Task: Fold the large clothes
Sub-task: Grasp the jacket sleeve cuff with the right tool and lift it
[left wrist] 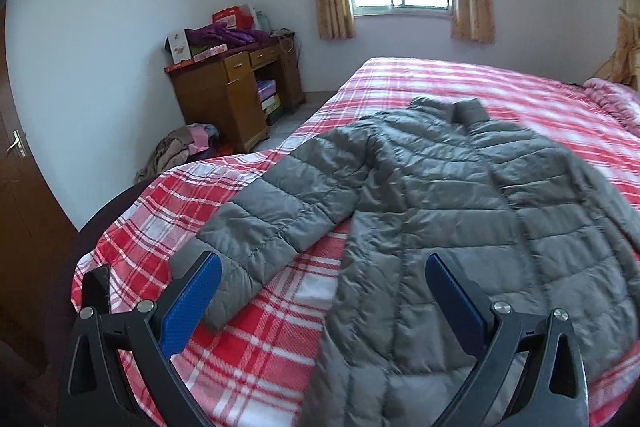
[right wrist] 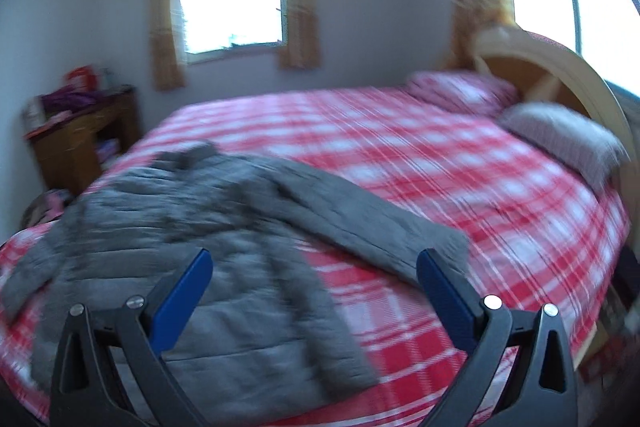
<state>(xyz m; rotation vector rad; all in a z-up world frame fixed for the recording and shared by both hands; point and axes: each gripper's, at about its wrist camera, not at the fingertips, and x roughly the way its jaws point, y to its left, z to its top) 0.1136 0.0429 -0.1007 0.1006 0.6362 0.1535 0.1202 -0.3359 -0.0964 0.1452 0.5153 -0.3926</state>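
Observation:
A grey quilted puffer jacket (left wrist: 440, 211) lies spread flat, front up, on a bed with a red and white plaid cover (left wrist: 248, 347). Its collar points toward the far window and both sleeves lie out to the sides. My left gripper (left wrist: 324, 267) hovers open above the jacket's lower left part, near the left sleeve (left wrist: 256, 227). In the blurred right wrist view the same jacket (right wrist: 192, 235) lies left of centre. My right gripper (right wrist: 314, 265) hangs open over the hem and the end of the right sleeve (right wrist: 380, 223). Neither gripper holds anything.
A wooden desk (left wrist: 236, 91) piled with boxes and purple fabric stands by the far left wall, with a heap of clothes (left wrist: 180, 151) on the floor beside it. Pillows (right wrist: 560, 135) and a curved headboard (right wrist: 560, 67) are at the right. A brown door (left wrist: 16, 187) is at the left.

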